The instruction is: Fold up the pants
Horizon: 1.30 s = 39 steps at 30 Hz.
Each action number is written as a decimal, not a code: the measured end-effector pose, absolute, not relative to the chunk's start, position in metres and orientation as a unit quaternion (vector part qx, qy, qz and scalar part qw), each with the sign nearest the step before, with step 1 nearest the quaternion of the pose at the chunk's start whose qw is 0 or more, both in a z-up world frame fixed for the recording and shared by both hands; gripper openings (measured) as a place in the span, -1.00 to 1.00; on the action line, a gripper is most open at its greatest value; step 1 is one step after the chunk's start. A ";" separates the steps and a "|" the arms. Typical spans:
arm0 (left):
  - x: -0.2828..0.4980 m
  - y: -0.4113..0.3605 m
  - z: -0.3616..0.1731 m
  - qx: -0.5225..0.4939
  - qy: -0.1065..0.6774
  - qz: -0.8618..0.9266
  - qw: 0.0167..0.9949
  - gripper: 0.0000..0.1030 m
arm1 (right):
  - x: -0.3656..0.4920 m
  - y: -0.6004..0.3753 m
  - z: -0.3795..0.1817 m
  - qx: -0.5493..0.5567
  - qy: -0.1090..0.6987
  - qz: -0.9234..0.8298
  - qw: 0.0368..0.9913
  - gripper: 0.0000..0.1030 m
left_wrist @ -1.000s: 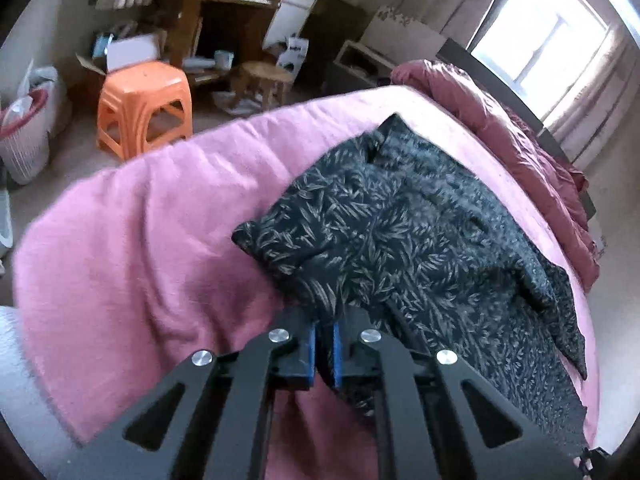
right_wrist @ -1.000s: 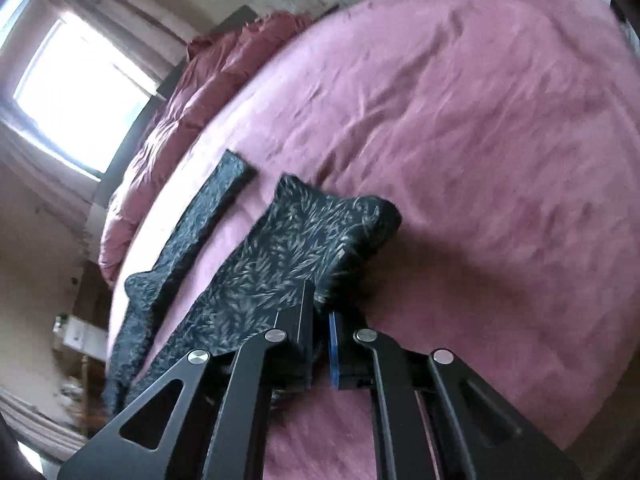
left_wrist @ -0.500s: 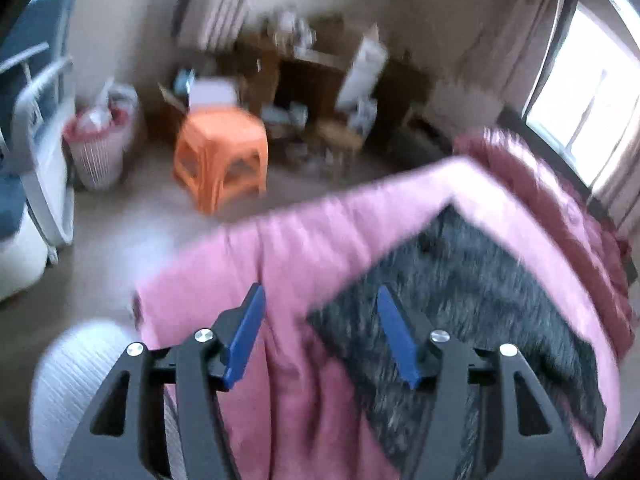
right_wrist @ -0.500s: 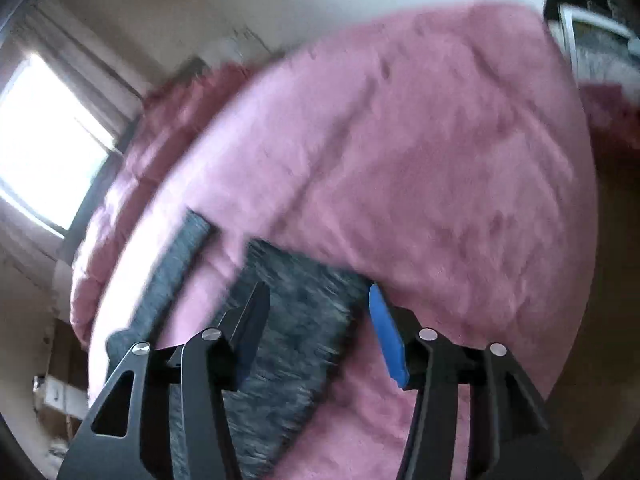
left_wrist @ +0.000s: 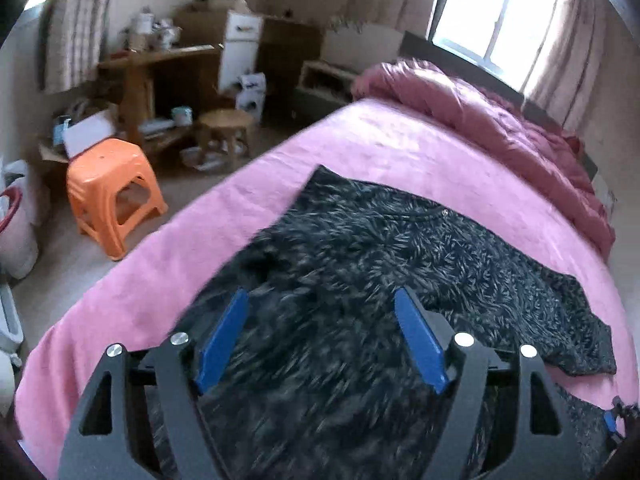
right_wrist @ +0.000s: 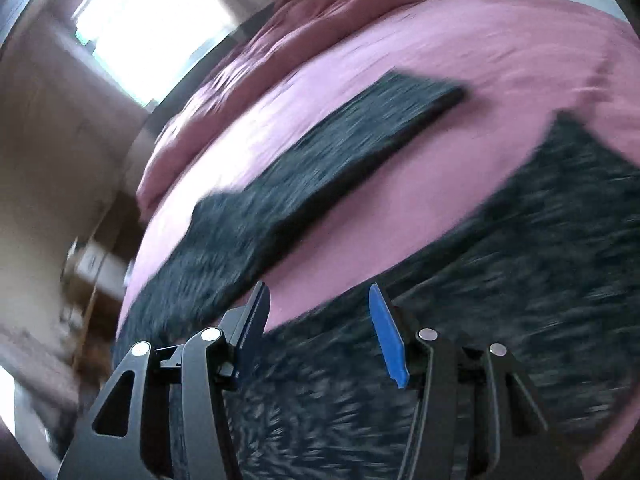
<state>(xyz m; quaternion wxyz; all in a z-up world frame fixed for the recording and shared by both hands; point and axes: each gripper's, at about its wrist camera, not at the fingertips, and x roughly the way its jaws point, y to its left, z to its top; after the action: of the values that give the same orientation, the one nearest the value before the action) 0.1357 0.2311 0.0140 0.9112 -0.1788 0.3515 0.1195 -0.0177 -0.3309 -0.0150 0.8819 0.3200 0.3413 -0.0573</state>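
Bare pink bedsheet (left_wrist: 380, 140) rings the pants (left_wrist: 400, 248); bunched duvet (left_wrist: 500, 120) blocks the window side

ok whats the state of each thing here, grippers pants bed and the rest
left gripper: open, holding nothing, above the pants
right gripper: open, holding nothing, above the pants
pants: spread on the bed, legs apart, not folded
bed: covered by a pink sheet
quilt: bunched at the window end of the bed
orange stool: upright on the floor
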 end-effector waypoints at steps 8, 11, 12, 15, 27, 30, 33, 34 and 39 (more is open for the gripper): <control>0.193 0.232 0.002 -0.181 0.350 0.107 0.913 0.59 | 0.005 -0.313 -0.026 0.292 0.359 -0.045 0.886 -0.01; 0.212 0.242 -0.001 -0.190 0.353 0.097 0.911 0.71 | 0.009 -0.313 -0.029 0.281 0.365 -0.048 0.886 -0.01; 0.217 0.247 -0.001 -0.195 0.350 0.098 0.911 0.77 | 0.009 -0.313 -0.028 0.278 0.364 -0.049 0.887 0.00; 0.232 0.259 0.000 -0.198 0.348 0.115 0.909 0.82 | 0.013 -0.309 -0.029 0.273 0.365 -0.044 0.889 0.17; 0.306 0.256 -0.010 -0.094 0.370 0.123 0.916 0.89 | 0.024 -0.281 -0.037 0.207 0.380 -0.042 0.900 0.73; 0.317 0.263 -0.015 -0.095 0.382 0.141 0.908 0.80 | 0.026 -0.274 -0.039 0.187 0.384 -0.049 0.903 0.77; 0.327 0.275 -0.030 -0.140 0.410 0.122 0.893 -0.01 | 0.027 -0.272 -0.040 0.179 0.385 -0.052 0.904 0.77; 0.330 0.277 -0.036 -0.149 0.418 0.121 0.888 -0.02 | 0.027 -0.272 -0.040 0.180 0.385 -0.052 0.904 0.78; 0.326 0.272 -0.040 -0.142 0.405 0.107 0.897 -0.38 | 0.028 -0.272 -0.041 0.181 0.386 -0.051 0.903 0.80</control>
<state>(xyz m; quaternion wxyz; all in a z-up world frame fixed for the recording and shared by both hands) 0.3263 0.2724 -0.0396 0.8968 -0.1419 0.4050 0.1073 0.0278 -0.2724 -0.0413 0.9033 0.1809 0.3856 -0.0508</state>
